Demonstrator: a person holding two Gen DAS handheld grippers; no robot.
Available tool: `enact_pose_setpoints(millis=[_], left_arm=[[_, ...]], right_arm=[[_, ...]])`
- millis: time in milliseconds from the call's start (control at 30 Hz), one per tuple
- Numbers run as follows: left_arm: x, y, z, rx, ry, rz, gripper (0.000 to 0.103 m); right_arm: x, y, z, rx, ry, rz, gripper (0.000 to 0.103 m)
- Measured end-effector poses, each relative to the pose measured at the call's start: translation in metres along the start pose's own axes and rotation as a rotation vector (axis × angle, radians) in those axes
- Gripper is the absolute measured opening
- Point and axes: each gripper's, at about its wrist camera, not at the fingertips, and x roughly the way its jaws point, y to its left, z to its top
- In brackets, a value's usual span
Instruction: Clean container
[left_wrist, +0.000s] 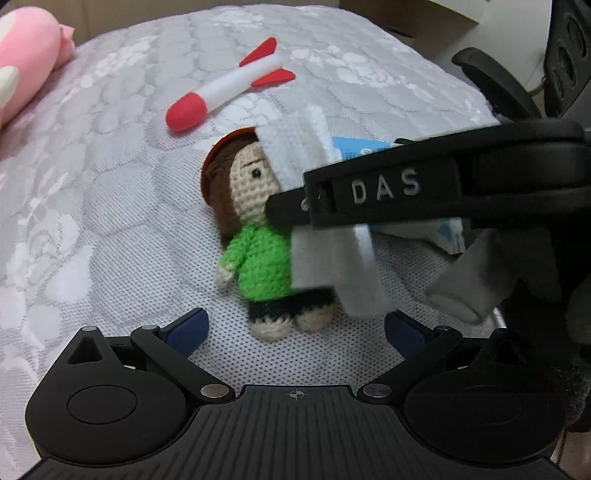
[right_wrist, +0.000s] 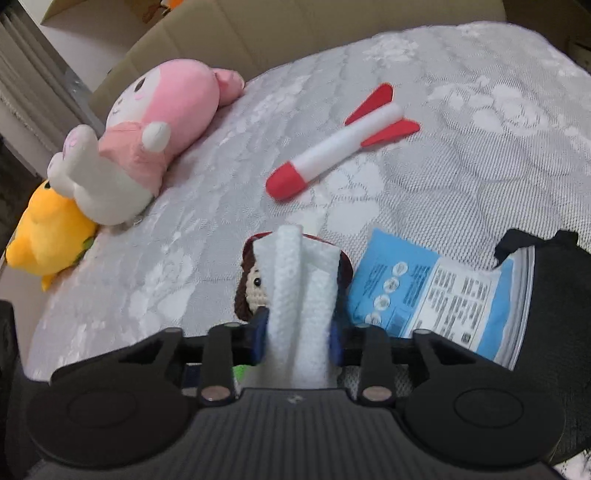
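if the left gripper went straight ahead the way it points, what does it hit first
Most likely the crochet doll lying on the bedspread, between the open left gripper fingers; the hanging white wipe may brush first, depth unclear.

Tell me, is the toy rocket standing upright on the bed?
No, the toy rocket lies flat on its side on the quilted bedcover, red nose toward the camera.

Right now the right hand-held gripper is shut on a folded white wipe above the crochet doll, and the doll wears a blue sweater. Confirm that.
Not quite: the crochet doll wears a green sweater, as the left wrist view shows. The rest holds: the right hand-held gripper is shut on the folded white wipe above the doll.
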Motion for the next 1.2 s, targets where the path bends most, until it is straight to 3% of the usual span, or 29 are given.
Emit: enact_pose_setpoints(millis=[67, 233, 400, 567, 700, 767, 833, 900, 967, 1067, 1100, 1133, 1200], left_arm=[[0.000, 0.001, -0.001, -0.002, 0.004, -0.009, 0.103], [0.000, -0.001, -0.001, 0.012, 0.000, -0.018, 0.103], [0.000, 0.000, -0.001, 0.010, -0.001, -0.018, 0.103], [-0.001, -0.002, -0.002, 0.021, -0.008, -0.016, 0.103], [-0.001, -0.003, -0.003, 0.034, -0.012, -0.017, 0.103], [-0.002, -0.003, -0.001, 0.041, -0.024, -0.015, 0.103], [-0.005, 0.004, -0.001, 0.048, -0.048, -0.004, 0.103], [-0.012, 0.014, 0.001, 0.011, -0.076, 0.002, 0.103], [-0.016, 0.028, 0.004, -0.051, -0.098, -0.038, 0.103], [-0.015, 0.042, 0.016, -0.151, -0.120, -0.152, 0.103], [-0.012, 0.041, 0.023, -0.151, -0.120, -0.158, 0.103], [-0.007, 0.039, 0.030, -0.143, -0.118, -0.154, 0.103], [0.004, 0.027, 0.046, -0.086, -0.120, -0.059, 0.103]], right_arm=[[-0.005, 0.001, 0.001, 0.009, -0.022, 0.003, 0.008], [-0.007, -0.011, 0.008, 0.101, 0.017, 0.100, 0.008], [-0.003, -0.020, 0.003, 0.087, 0.064, 0.046, 0.008], [-0.012, -0.032, -0.005, 0.061, 0.055, -0.060, 0.008], [-0.016, -0.040, -0.007, 0.073, 0.054, -0.086, 0.008], [-0.019, -0.040, -0.007, 0.089, 0.052, -0.068, 0.008], [-0.020, -0.039, -0.006, 0.130, 0.065, 0.005, 0.008], [-0.019, -0.039, -0.008, 0.195, 0.093, 0.102, 0.008], [-0.015, -0.040, -0.011, 0.219, 0.103, 0.128, 0.008], [-0.012, -0.038, -0.015, 0.137, 0.075, -0.004, 0.008], [-0.013, -0.039, -0.017, 0.119, 0.064, -0.039, 0.008], [-0.014, -0.041, -0.018, 0.113, 0.055, -0.062, 0.008], [-0.021, -0.047, -0.016, 0.152, 0.043, -0.043, 0.008]])
